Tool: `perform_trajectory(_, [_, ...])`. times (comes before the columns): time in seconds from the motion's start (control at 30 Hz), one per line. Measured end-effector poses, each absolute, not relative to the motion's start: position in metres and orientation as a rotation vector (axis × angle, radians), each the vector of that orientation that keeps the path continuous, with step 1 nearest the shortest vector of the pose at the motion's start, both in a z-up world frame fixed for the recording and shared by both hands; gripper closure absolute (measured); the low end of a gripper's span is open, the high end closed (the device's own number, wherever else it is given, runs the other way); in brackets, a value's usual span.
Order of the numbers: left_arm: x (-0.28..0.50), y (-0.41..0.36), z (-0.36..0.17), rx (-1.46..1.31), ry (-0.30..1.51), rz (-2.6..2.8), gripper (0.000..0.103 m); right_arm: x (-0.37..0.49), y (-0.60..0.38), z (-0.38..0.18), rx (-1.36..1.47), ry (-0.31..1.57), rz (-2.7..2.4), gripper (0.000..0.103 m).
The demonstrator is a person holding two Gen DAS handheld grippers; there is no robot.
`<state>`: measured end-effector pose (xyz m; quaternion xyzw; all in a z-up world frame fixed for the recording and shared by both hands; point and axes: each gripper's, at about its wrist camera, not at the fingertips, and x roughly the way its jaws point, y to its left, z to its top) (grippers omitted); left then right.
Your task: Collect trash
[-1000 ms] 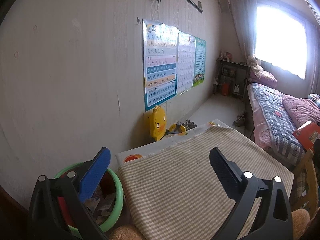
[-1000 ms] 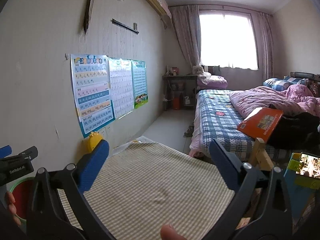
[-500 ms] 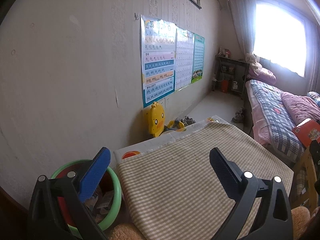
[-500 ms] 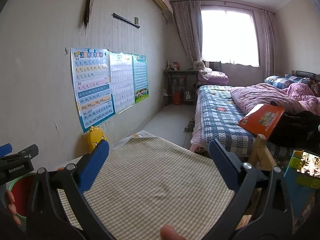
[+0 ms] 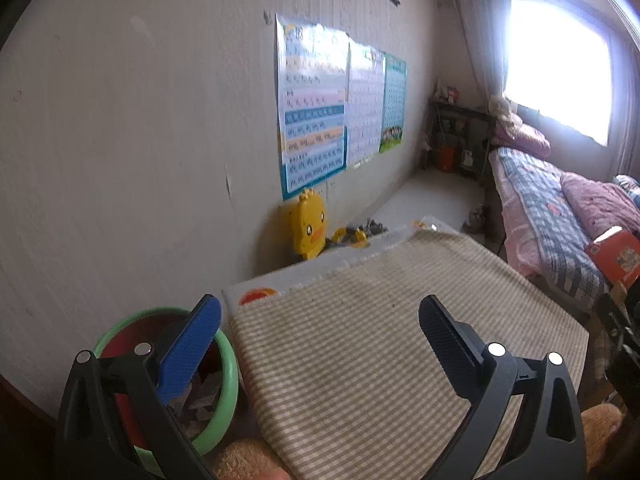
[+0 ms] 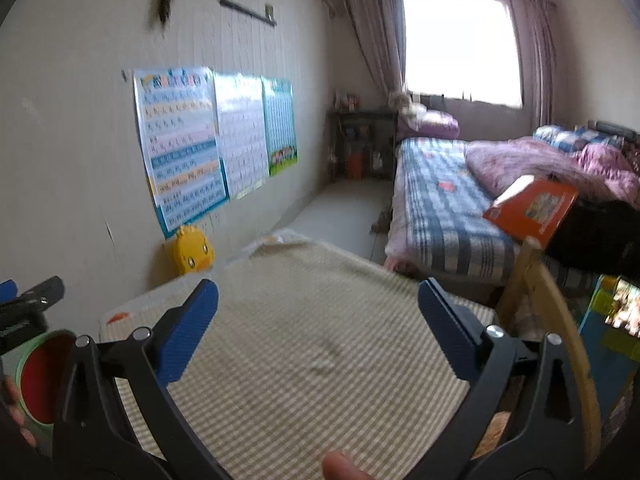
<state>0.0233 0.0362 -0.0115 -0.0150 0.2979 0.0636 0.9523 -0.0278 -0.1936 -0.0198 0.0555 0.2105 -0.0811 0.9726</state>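
Note:
A green-rimmed bin (image 5: 224,376) with a red inside stands on the floor at the table's left edge, and scraps of paper trash (image 5: 204,396) lie in it. My left gripper (image 5: 320,336) hovers open over the striped tablecloth (image 5: 380,340), its left finger above the bin. In the right wrist view my right gripper (image 6: 318,312) is also open above the tablecloth (image 6: 312,340), with nothing between its fingers. The bin (image 6: 24,356) shows at the far left there, with the left gripper's body beside it.
A yellow duck toy (image 5: 307,226) leans on the wall beyond the table, under several posters (image 5: 316,108). A bed (image 6: 440,204) with an orange book (image 6: 532,208) stands right, and a wooden chair back (image 6: 532,276) rises by the table's right edge.
Both views have tilted down and shifted a little; the bin shows more fully under my left gripper. Both grippers stay open and hold nothing.

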Motion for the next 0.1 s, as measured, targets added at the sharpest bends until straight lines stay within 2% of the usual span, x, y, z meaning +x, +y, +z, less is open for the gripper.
perform_trajectory(0.1, [0.026,0.036,-0.022,-0.014,0.631,0.127,0.008,-0.002,-0.21,-0.045,0.148,0.521,-0.18,0.005])
